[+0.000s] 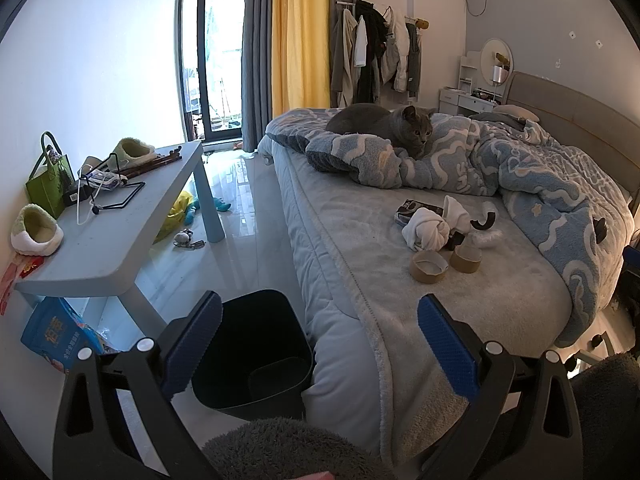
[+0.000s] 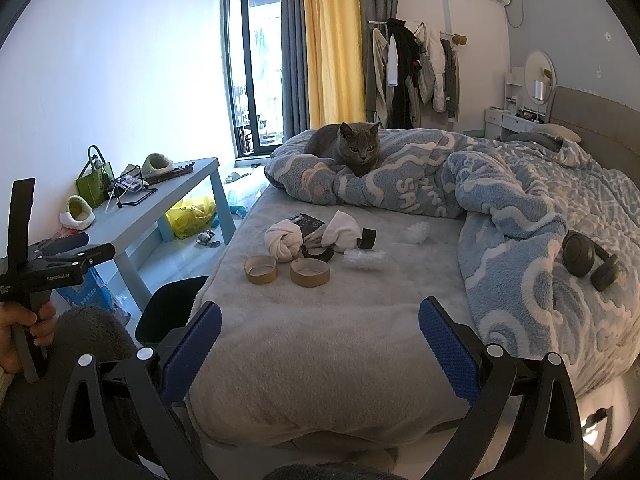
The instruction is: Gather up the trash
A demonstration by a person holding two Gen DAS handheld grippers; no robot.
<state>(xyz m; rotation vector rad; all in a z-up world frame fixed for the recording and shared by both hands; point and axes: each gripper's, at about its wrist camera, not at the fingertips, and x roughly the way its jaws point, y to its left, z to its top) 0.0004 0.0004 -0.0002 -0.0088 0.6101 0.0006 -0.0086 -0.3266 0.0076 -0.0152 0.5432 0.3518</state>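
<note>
Both jaws wide, empty tape rolls (image 2: 286,271) well ahead.

We see daylight pouring in through the glass door (image 1: 218,52), which is blown out to white, and a bright glare lies on the glossy floor (image 1: 240,184) below it. The wall (image 1: 100,60) glows pale blue. The bed (image 2: 320,320) sits in soft, even light without hard shadows. Both views bend strongly at the edges, with black corners. Focus is sharp throughout.
</note>
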